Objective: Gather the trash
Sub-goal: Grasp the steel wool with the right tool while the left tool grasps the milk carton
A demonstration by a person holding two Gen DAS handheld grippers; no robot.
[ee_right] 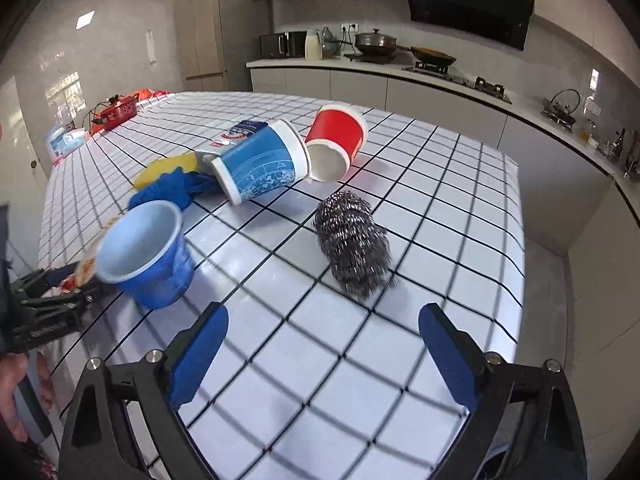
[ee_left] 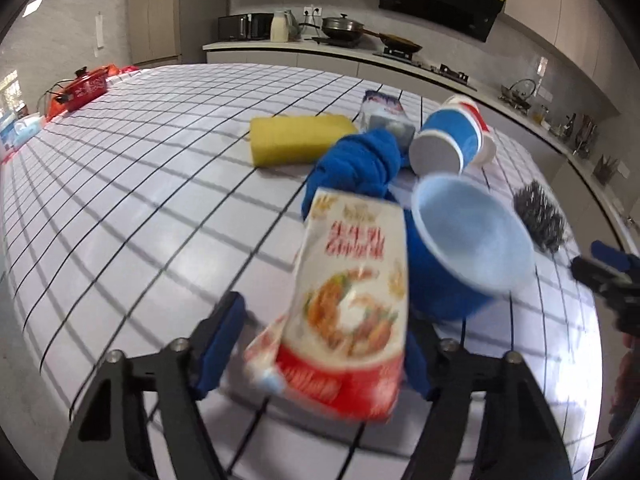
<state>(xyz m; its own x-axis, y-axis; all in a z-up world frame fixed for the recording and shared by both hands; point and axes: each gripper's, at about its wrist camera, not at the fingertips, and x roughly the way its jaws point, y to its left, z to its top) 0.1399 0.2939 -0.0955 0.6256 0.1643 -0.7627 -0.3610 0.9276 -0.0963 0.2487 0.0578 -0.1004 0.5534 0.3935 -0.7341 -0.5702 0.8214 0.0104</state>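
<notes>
Food packet (ee_left: 344,312) sits between our left gripper (ee_left: 324,344) pads, contact blurred, grip unclear. Our right gripper (ee_right: 322,354) gapes empty near the steel scourer (ee_right: 352,240).

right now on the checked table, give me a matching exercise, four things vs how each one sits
Things:
1 red paper cup
2 steel wool scrubber
3 food packet
4 light blue bowl

States:
A between the left gripper fingers
B on its side, behind the patterned blue cup
C tilted, mouth showing
D alone, ahead of the open right gripper

Pairs: 1-B, 2-D, 3-A, 4-C
</notes>
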